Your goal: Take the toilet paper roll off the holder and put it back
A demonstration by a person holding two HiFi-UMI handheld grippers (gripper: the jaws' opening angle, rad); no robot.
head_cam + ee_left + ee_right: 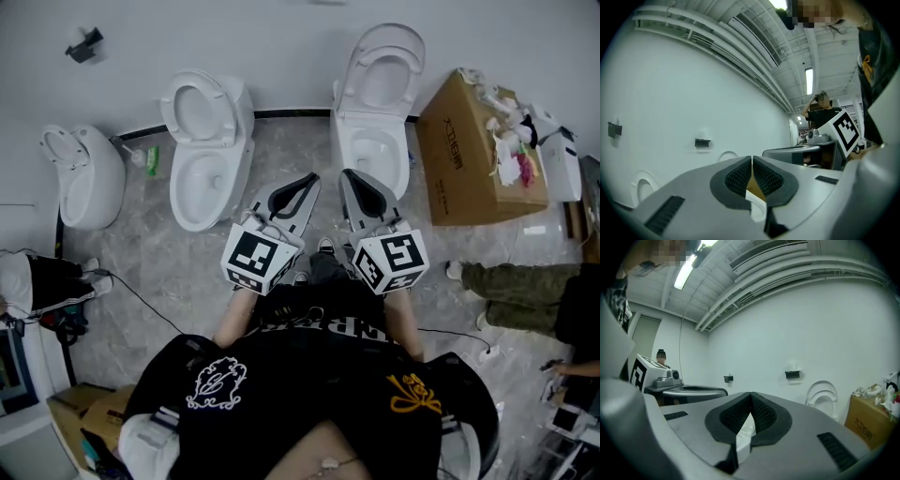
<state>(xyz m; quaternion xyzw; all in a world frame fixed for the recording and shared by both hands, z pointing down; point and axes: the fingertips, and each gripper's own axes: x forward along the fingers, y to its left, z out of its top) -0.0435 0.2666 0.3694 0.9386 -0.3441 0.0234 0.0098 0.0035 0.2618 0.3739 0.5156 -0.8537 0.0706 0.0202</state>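
Both grippers are held level side by side in front of me, over the floor between two toilets. My left gripper is shut, its pads together with nothing between them. The right gripper is shut and empty as well. Small black holders hang on the white wall ahead: one has a faint pale shape on top, too small to tell as a roll. A further holder hangs to its left, and another one shows at the head view's far left. Neither gripper is near a holder.
Three white toilets stand along the wall: left, middle, right. A cardboard box with clutter on top stands at the right. A person's legs in olive trousers reach in from the right. Cables run over the grey floor.
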